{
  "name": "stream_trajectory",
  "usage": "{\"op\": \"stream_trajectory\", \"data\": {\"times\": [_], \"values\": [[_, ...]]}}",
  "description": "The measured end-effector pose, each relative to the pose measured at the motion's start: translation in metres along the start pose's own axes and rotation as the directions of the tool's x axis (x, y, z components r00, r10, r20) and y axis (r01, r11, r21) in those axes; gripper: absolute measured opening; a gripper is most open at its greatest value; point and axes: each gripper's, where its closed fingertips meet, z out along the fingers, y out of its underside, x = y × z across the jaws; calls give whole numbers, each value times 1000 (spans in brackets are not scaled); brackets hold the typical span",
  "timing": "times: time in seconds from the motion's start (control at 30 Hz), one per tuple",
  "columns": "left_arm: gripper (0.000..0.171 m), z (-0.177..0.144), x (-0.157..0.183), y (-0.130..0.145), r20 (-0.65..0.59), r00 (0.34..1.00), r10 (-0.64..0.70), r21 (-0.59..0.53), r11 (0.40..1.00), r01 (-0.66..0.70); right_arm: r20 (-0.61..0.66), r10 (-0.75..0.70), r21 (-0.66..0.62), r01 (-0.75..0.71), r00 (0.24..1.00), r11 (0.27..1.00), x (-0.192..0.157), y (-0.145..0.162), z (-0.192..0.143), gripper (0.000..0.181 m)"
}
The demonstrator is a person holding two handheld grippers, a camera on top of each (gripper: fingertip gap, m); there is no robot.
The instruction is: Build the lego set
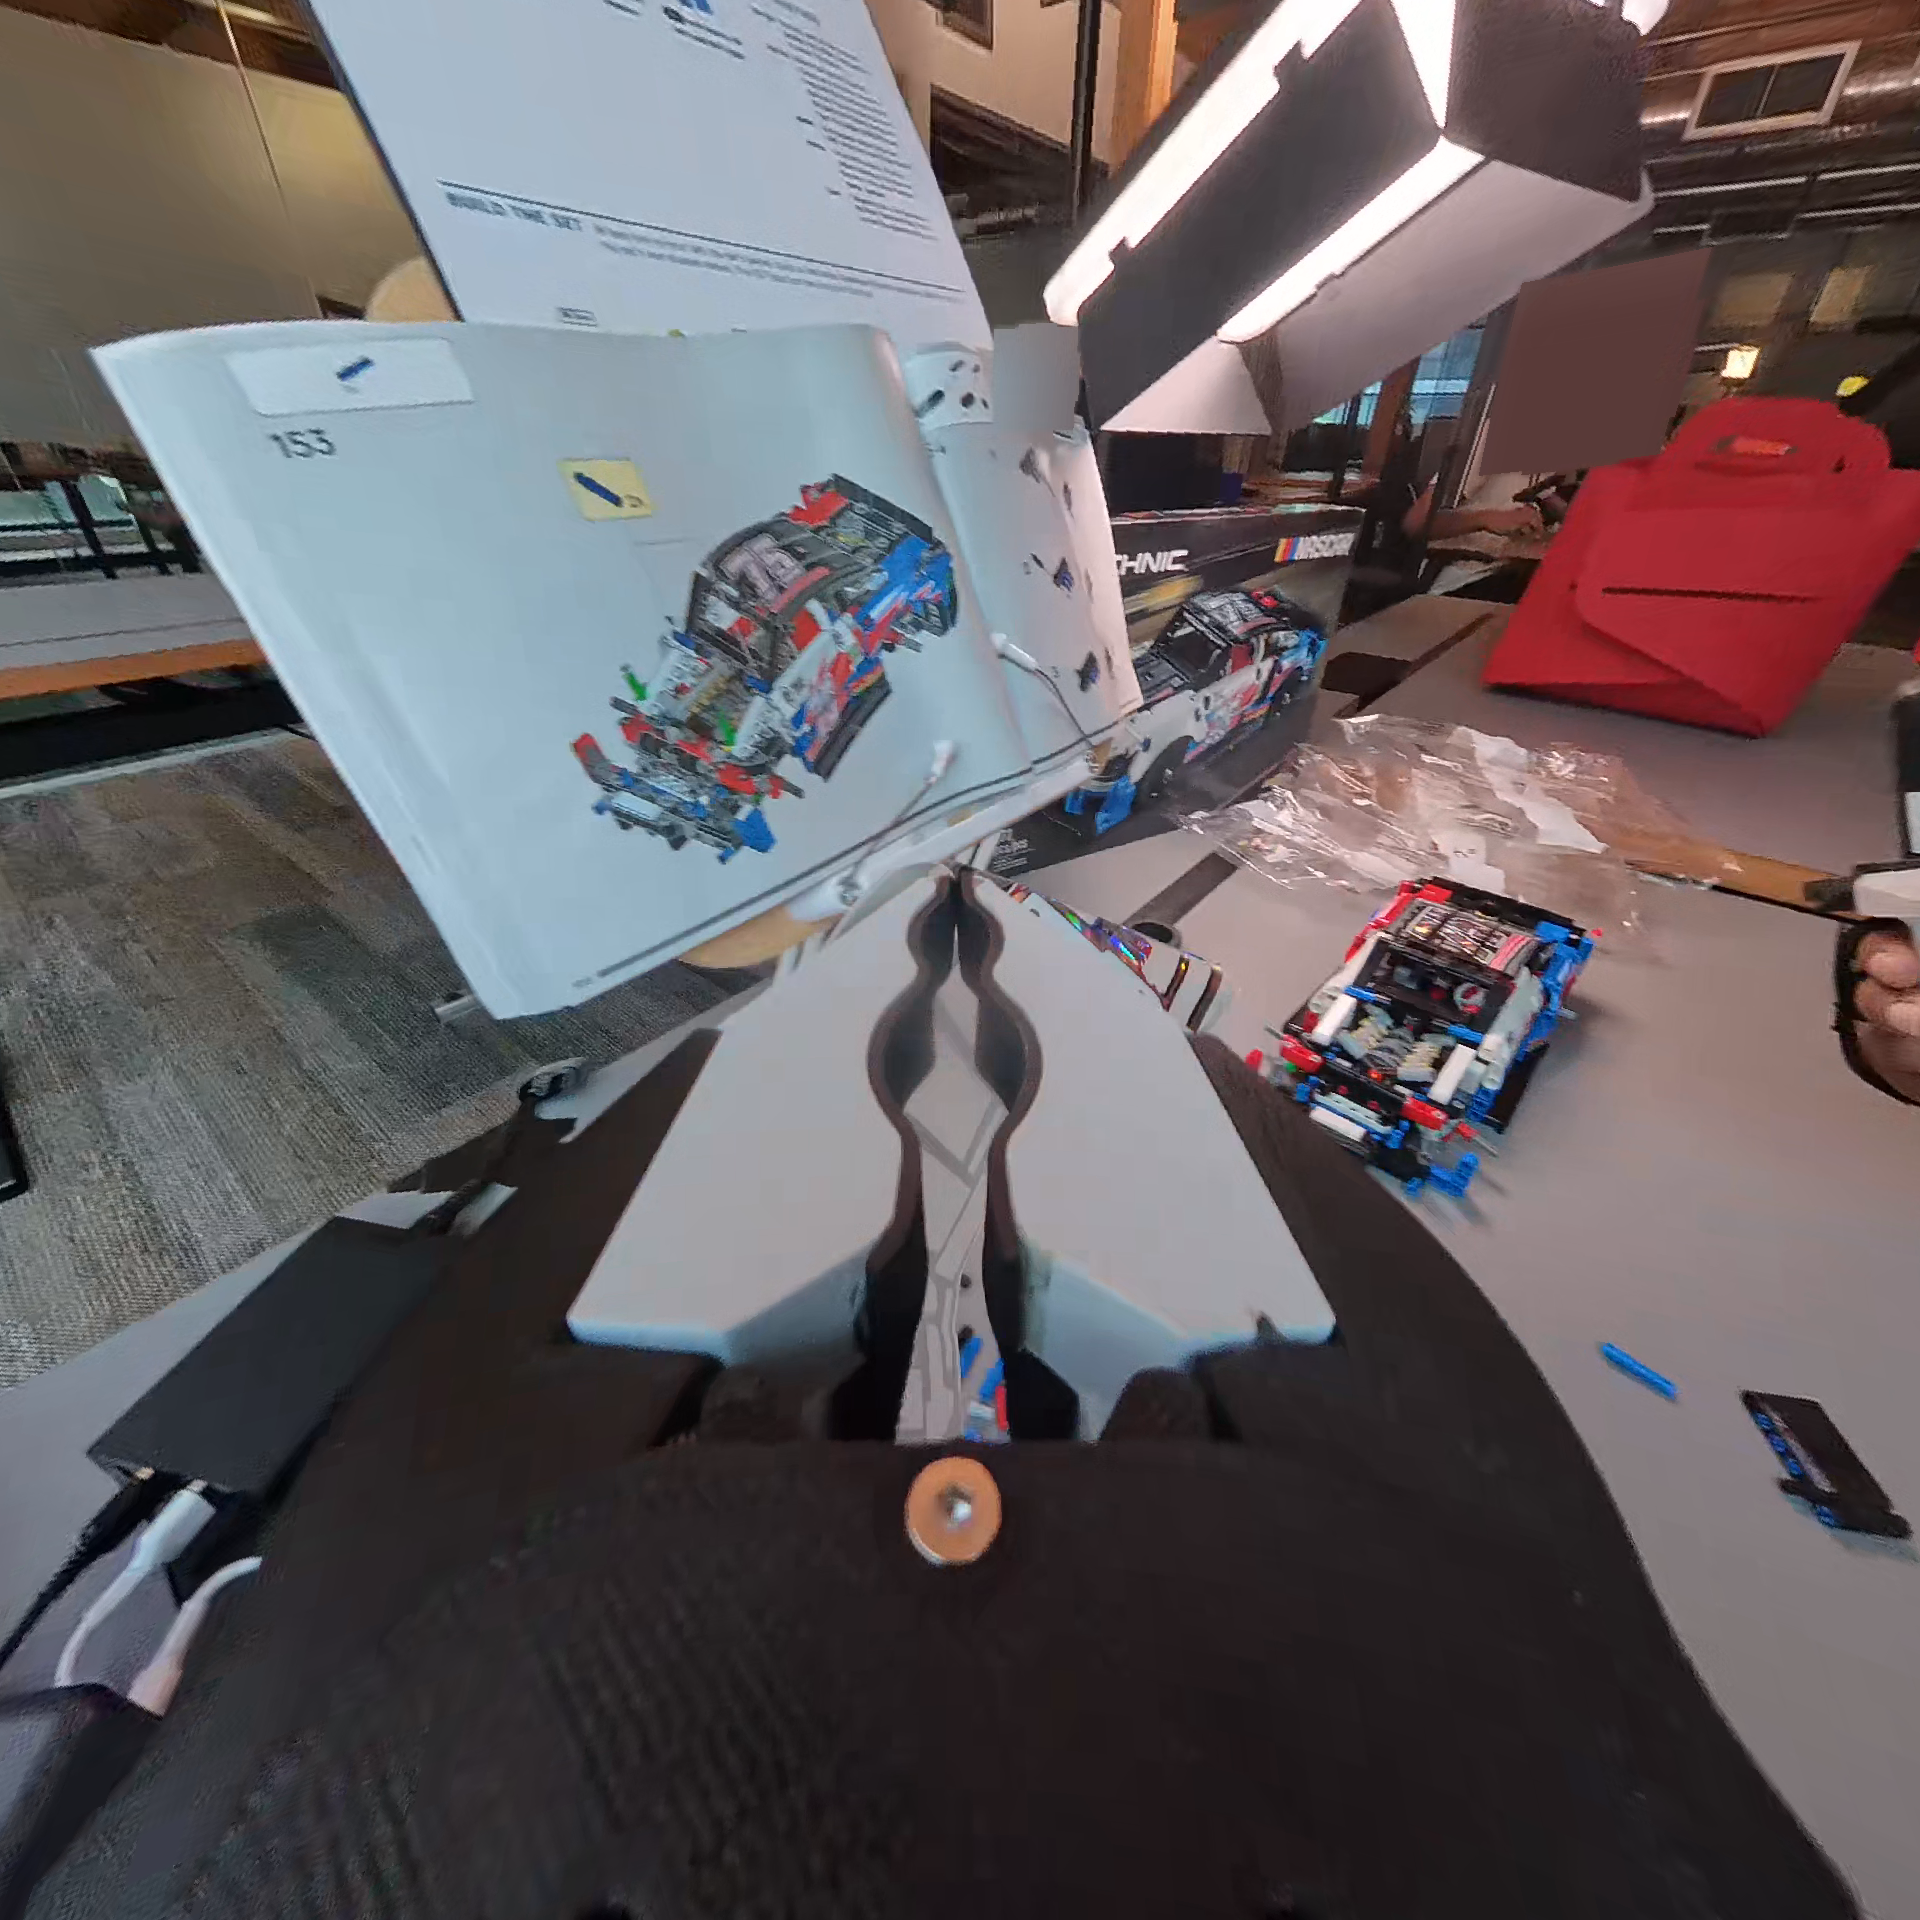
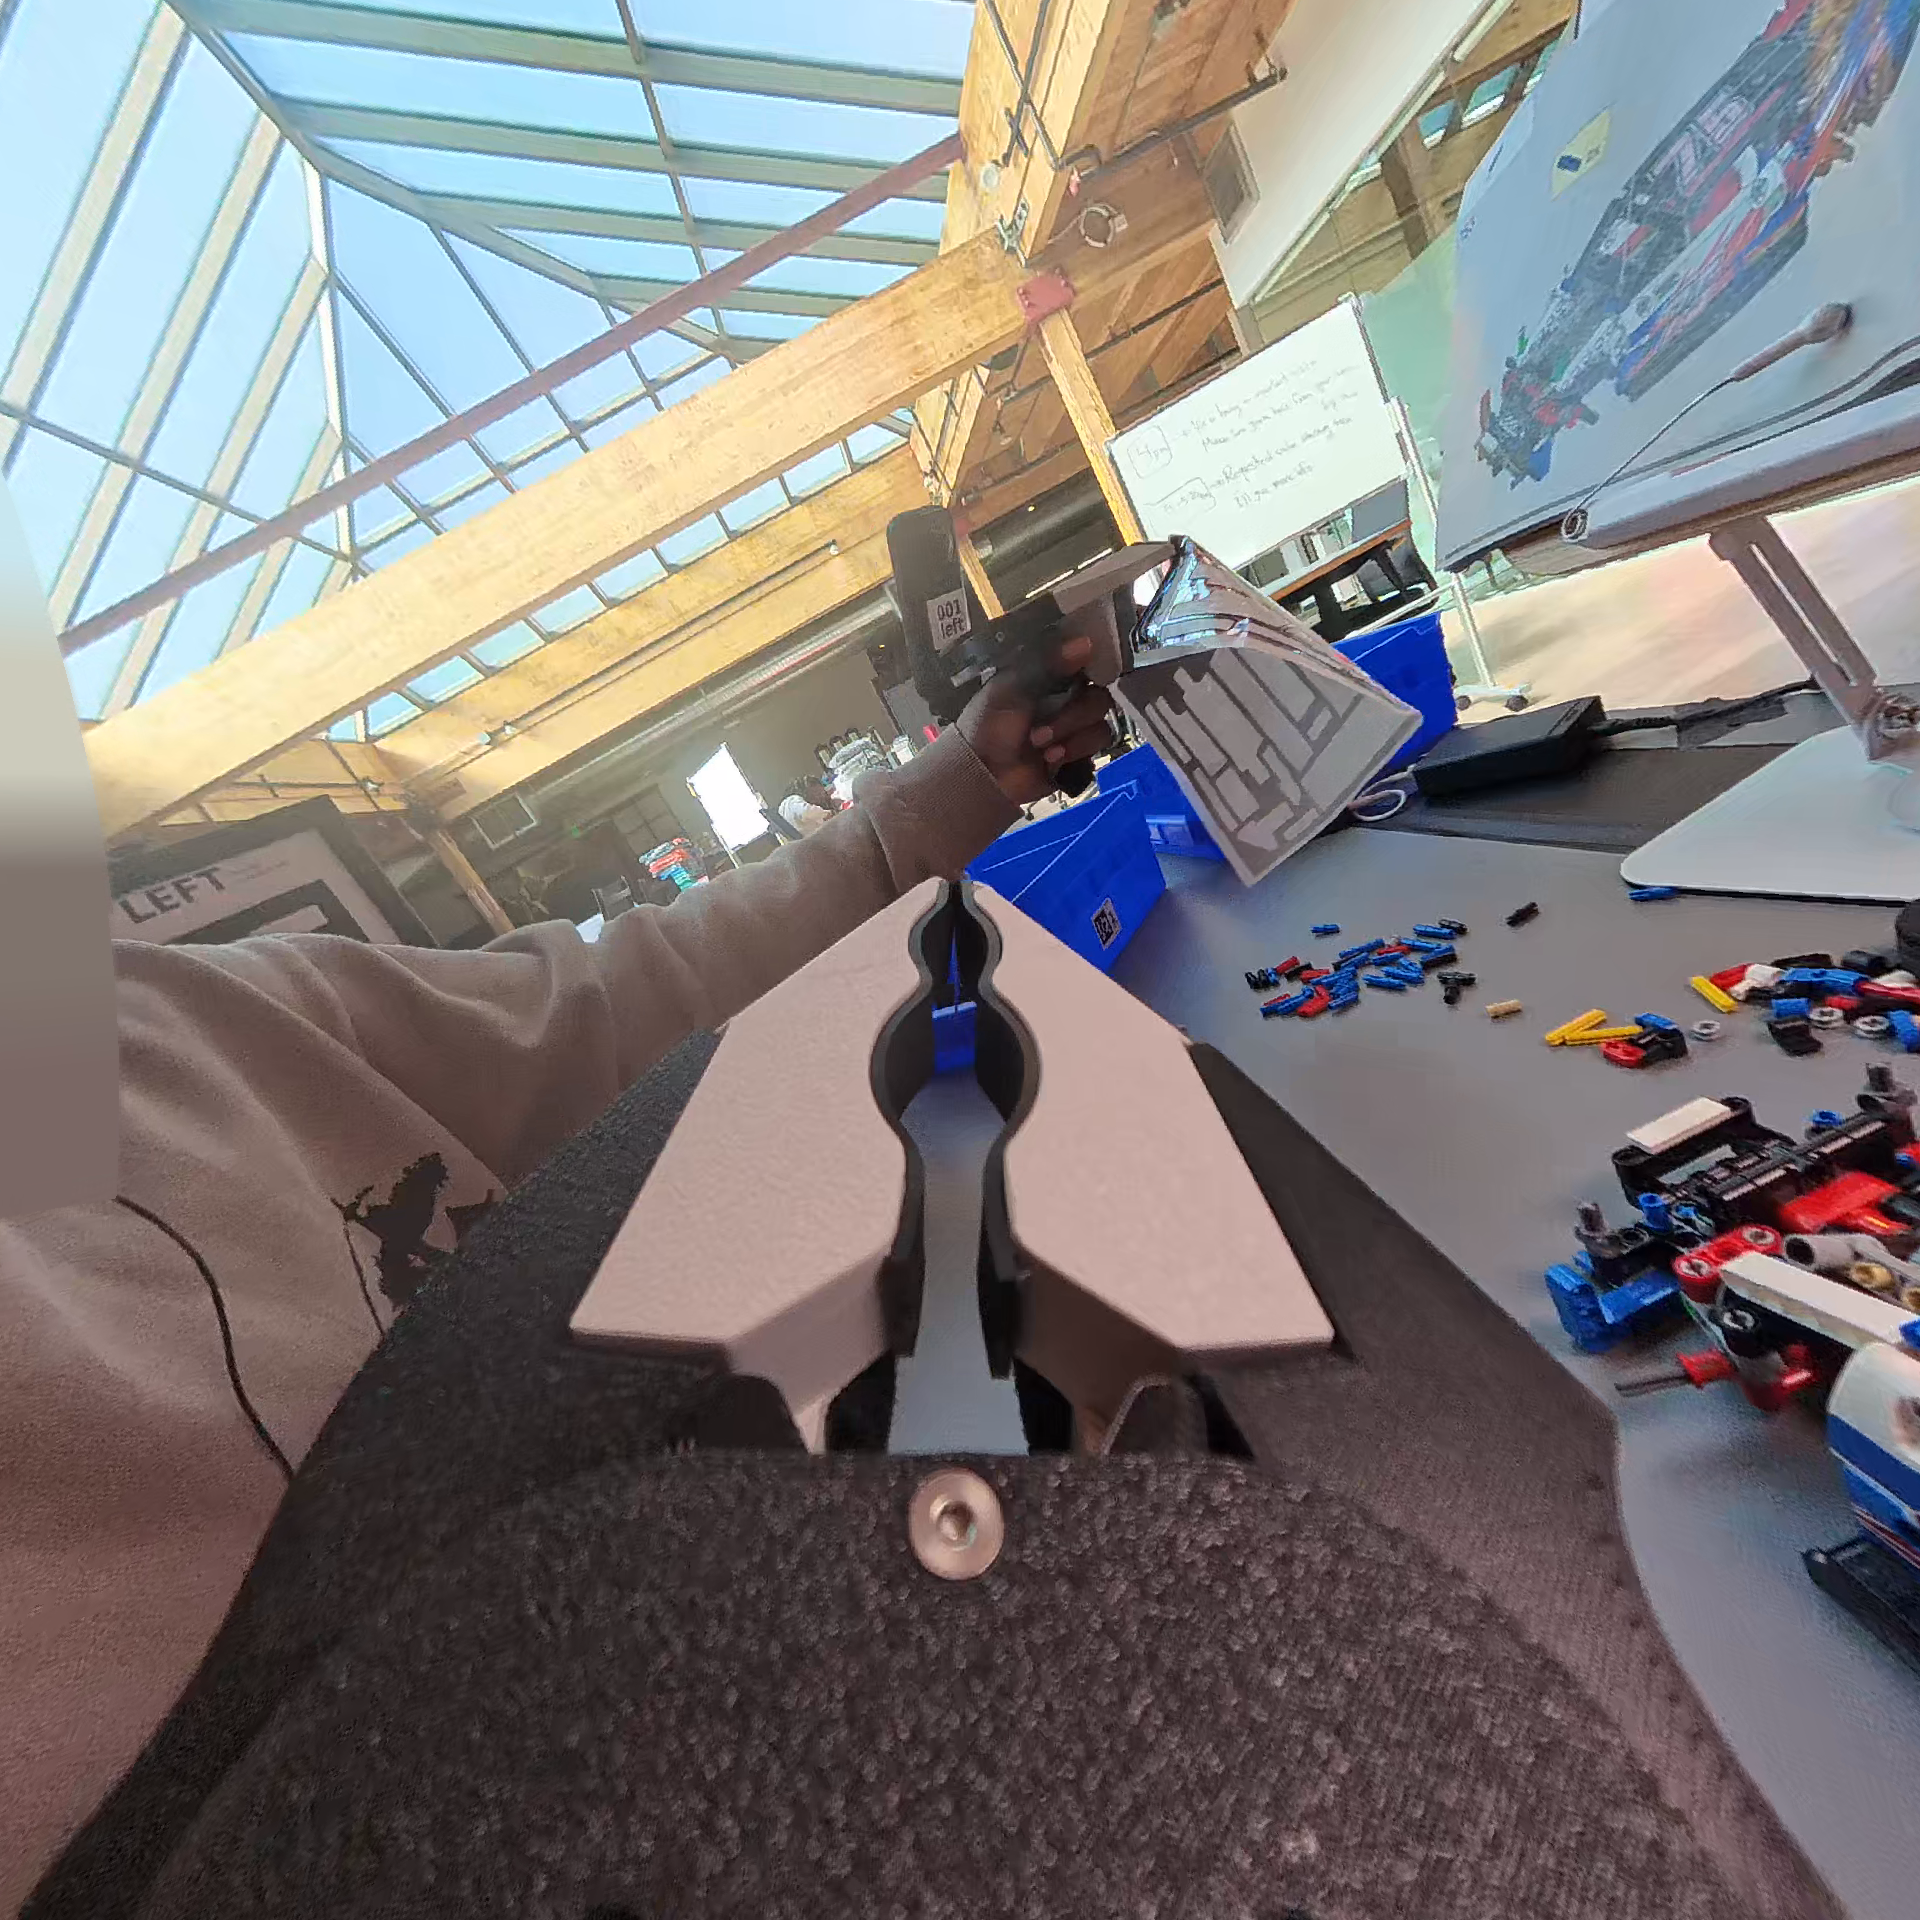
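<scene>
My left gripper (image 1: pixel 958 894) is shut on a silvery sticker sheet, whose shiny edge shows past the right finger (image 1: pixel 1127 943). In the right wrist view that gripper holds the sheet (image 2: pixel 1257 727) up above the grey table. The part-built lego car (image 1: pixel 1434 1029) stands on the table to the right; it also shows in the right wrist view (image 2: pixel 1787 1247). The open instruction booklet (image 1: pixel 582 644) rests on a stand. My right gripper (image 2: pixel 958 894) is shut and empty, raised left of the car and pointing towards the left gripper. Loose pieces (image 2: pixel 1361 961) lie beyond the car.
The set's box (image 1: pixel 1226 644), clear plastic bags (image 1: pixel 1455 810) and a red bag (image 1: pixel 1714 582) are behind the car. A blue pin (image 1: pixel 1636 1369) and a black panel (image 1: pixel 1818 1465) lie near the front. Blue bins (image 2: pixel 1070 873) stand at the table's far side. The stand's white base (image 2: pixel 1787 831) is by the loose pieces. Across from one pair of fingers to the other is roughly 35 centimeters.
</scene>
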Motion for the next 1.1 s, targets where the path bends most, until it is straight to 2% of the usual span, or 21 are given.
{"op": "stream_trajectory", "data": {"times": [0.17, 0.23, 0.3, 0.37, 0.43, 0.53, 0.6, 0.73, 0.77, 0.83, 0.93, 1.0, 1.1], "values": [[0, 4, -41, -8, 18, 995, 100, 20, 995, -100, -13, -19, 0, 19, 1000, 1000, 5, 1, -5, 0], [0, 5, -54, 12, 5, 994, 114, -69, 991, -113, -16, -18, -1, 18, 1000, 1000, 7, 2, -6, 0], [0, 5, -71, 49, 13, 998, 62, -207, 977, -58, -15, -20, -8, 19, 1000, 1000, 9, 4, -6, 0], [0, -2, -103, 92, 151, 988, 35, -389, 921, 27, -17, -26, -21, 26, 1000, 999, 10, 6, -5, 0], [0, -10, -126, 122, 270, 963, 4, -483, 865, 132, -14, -30, -36, 29, 999, 999, 10, 9, -4, 0], [0, -21, -151, 150, 438, 899, -26, -540, 791, 286, -11, -27, -46, 27, 1000, 999, 10, 13, -2, 0], [0, -31, -165, 168, 537, 844, 15, -581, 732, 357, -12, -28, -51, 28, 1000, 998, 11, 14, -1, 0], [0, -38, -175, 187, 629, 774, 69, -606, 667, 433, -19, -31, -50, 30, 999, 998, 12, 14, -2, 0], [4, -39, -177, 188, 650, 756, 73, -599, 662, 451, -22, -32, -51, 31, 999, 998, 12, 14, -2, 0], [30, -41, -183, 179, 691, 717, 90, -563, 690, 456, -26, -35, -51, 33, 999, 998, 13, 14, -2, 0], [42, -32, -178, 128, 709, 694, 127, -466, 822, 326, -35, -38, -51, 36, 999, 998, 15, 15, -2, 0], [40, -13, -145, 92, 648, 758, 72, -379, 894, 239, -41, -40, -51, 38, 998, 998, 17, 15, -2, 0], [31, 20, -41, 62, 390, 916, -93, -270, 940, 210, -44, -56, -51, 53, 997, 997, 18, 18, 0, 0]]}}
